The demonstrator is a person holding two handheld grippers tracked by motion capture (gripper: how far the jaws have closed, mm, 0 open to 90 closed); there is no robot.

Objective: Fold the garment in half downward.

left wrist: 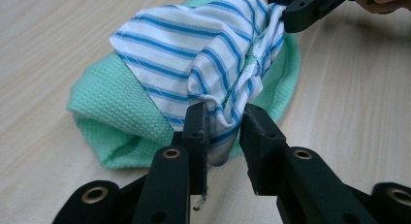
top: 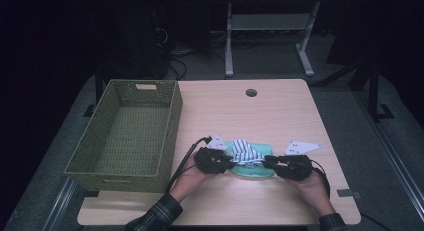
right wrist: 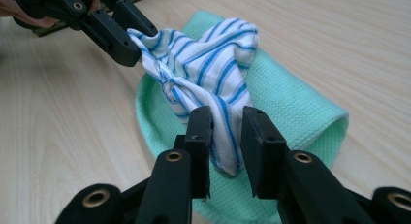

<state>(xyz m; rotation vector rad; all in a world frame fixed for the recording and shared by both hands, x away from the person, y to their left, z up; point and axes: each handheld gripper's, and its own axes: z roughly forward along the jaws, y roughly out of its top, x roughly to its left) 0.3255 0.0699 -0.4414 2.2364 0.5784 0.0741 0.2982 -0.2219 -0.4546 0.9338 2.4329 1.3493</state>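
From the high view, the left gripper and the right gripper face each other near the front edge of the table, and between their fingers a striped cloth rises in a bunch over a green towel that lies flat under it. A green woven basket stands well off to the outer side of the left gripper, with nothing visible inside it. In the left gripper view, the left gripper has its fingers closed on a gathered end of the striped cloth; the right gripper pinches the far end, and the green towel lies beneath and beyond the fingers. In the right gripper view, the right gripper likewise has its fingers clamped on a fold of the striped cloth, with the left gripper holding the opposite end and the green towel spread under the fingers. As I judge it, the work is folding or clearing the cloths: both ends of the striped cloth are secured and it is partly lifted off the towel, so the grasp is done. Stretching or folding it, setting it down, and probably moving the cloths to the basket all appear to remain.
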